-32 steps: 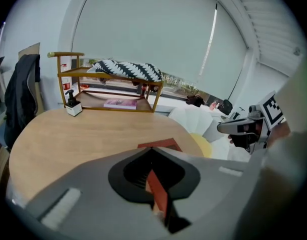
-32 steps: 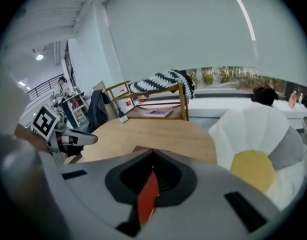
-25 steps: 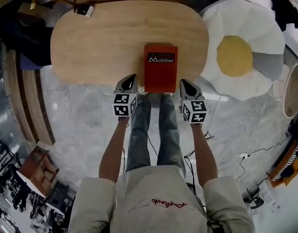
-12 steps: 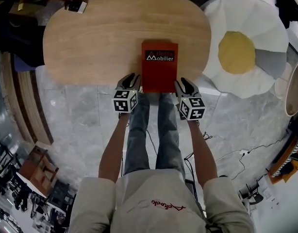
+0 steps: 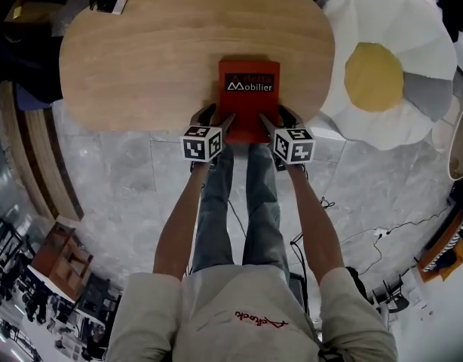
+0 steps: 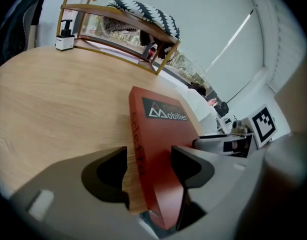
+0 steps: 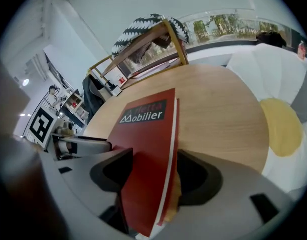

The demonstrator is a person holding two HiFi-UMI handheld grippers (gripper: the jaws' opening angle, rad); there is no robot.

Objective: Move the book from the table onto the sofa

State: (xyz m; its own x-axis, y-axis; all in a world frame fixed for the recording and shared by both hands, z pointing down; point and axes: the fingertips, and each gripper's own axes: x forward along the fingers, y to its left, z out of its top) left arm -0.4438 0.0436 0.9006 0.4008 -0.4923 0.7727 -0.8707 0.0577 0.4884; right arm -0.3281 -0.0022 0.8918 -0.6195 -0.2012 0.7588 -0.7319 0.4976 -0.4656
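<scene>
The red book (image 5: 249,100) lies flat on the wooden desk (image 5: 141,59), at the near edge, with its title facing up. Its near end seems to stick out a little over the edge, toward the person. So the task is only at its beginning, I think: the book is not lifted, and nothing has been carried to the sofa. I take the big white soft seat with the yellow middle (image 5: 390,81), just beside the desk on the right, for the sofa, and nothing lies on it.

What comes now is the grasp. The left gripper (image 5: 219,119) is at the near left corner of the book and the right gripper (image 5: 274,118) is at the near right corner. Both point downward and forward. The fingers of both have just been opening and now stand wide apart.

In the left gripper view the corner of the book (image 6: 163,149) is between the two fingers (image 6: 193,166), one over the cover and one on the spine side, where a strip of desk wood shows in the gap. In the right gripper view the other corner (image 7: 146,149) also sits deep between the fingers (image 7: 113,174). I do not see the pads pressing on the book on either side.

What is left, in my judgement: to close both pairs of fingers on the corners, to lift the book, to carry it to the right and to lay it on the sofa.
</scene>
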